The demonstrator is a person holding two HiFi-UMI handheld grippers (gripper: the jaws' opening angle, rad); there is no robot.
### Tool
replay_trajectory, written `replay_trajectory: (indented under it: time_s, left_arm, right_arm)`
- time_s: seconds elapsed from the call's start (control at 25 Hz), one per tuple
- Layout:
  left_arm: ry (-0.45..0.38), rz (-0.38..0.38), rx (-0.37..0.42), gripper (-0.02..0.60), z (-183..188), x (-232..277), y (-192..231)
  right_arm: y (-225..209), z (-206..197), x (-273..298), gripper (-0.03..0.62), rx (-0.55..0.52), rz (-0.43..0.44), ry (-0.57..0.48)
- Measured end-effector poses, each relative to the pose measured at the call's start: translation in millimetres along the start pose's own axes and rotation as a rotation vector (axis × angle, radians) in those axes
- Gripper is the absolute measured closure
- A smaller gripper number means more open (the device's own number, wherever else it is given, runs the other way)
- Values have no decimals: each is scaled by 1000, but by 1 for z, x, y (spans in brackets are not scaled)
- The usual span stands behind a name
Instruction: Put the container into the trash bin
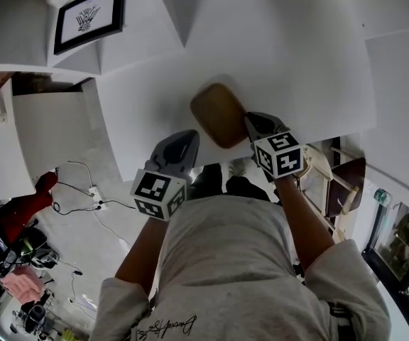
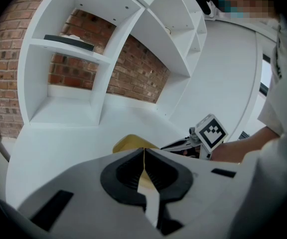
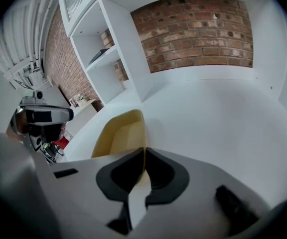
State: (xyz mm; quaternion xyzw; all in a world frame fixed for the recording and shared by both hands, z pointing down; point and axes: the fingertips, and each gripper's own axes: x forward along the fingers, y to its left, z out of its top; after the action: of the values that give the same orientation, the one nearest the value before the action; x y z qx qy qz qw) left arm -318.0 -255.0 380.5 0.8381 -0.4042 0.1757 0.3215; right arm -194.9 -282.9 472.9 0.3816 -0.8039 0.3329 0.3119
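Grey T-shirt (image 1: 240, 261) nearest; beyond it, both grippers pinch the container (image 1: 219, 114) at the white table's (image 1: 297, 62) near edge.
Container: tan, shallow, rounded-rectangular, with a thin matte wall. Right gripper (image 1: 250, 121) jaws are closed on its rim at 4 o'clock. Left gripper (image 1: 192, 136) jaws are closed on a yellow edge at 7 o'clock.

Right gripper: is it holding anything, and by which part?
Yes: the right gripper is shut on the container, pinching its thin rim wall at the near edge.
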Motion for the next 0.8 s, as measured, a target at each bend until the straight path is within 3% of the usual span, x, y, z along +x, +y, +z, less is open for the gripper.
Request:
replay_trajectory:
  time_s: [0.44, 0.64, 0.8]
  left_arm:
    - [-28, -22, 37, 565, 11, -6, -9]
    - [-27, -18, 114, 565, 13, -10, -11]
    - [-23, -42, 125, 565, 12, -11, -15]
  right_arm:
    - [3, 7, -20, 557, 21, -16, -40]
    - [3, 6, -29, 558, 46, -29, -65]
    - [1, 2, -37, 557, 77, -48, -85]
